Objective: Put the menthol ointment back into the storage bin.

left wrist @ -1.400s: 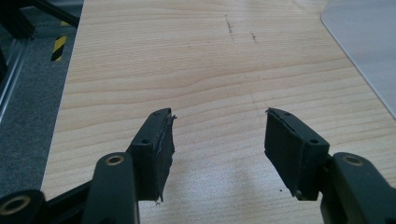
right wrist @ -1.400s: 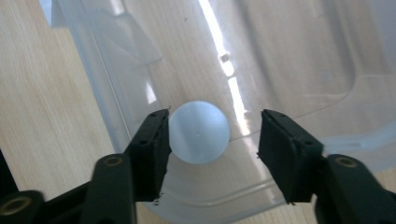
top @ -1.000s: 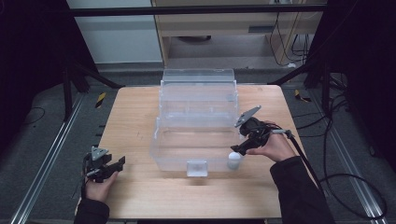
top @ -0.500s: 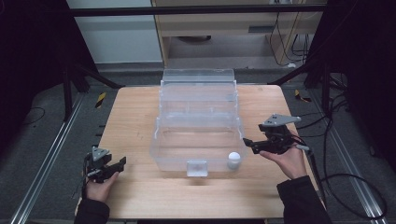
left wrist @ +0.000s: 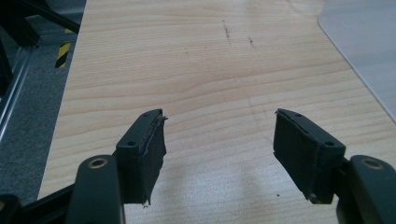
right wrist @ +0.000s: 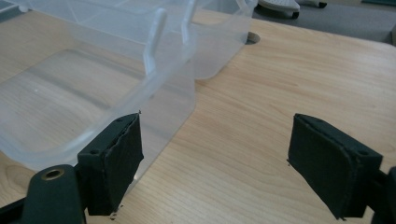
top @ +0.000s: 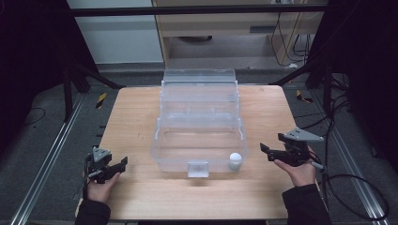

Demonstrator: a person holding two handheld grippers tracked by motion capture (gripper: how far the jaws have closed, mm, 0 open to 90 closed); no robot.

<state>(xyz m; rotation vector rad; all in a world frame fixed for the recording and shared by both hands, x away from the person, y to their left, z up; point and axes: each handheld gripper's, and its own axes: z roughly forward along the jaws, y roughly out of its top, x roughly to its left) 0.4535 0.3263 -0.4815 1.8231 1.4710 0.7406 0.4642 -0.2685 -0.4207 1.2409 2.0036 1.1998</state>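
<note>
Bottle (top: 234, 161), small and white, stands inside the clear box (top: 199, 124) at its 5 o'clock corner; I judge it light, stiff and slippery, best pinched across its body. My right tool (top: 265, 151), jaws just opened wide and empty, hangs at 3 o'clock; left tool (top: 123, 163) gapes empty over the worktop (top: 133, 119).

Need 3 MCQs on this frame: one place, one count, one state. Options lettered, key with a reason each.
1. Where is the white ball?
A. front right corner of the clear box
B. on the bare table
C. in the left hand-held gripper

2. How many hand-held grippers appear in the high view?
A. one
B. two
C. three

3. State of the right hand-held gripper?
A. shut on the ball
B. open, nothing between the jaws
C. shut on the box wall

Key: 1 A, ball sits inside the box corner; 2 B, one per hand; 3 B, pads apart over wood.
</note>
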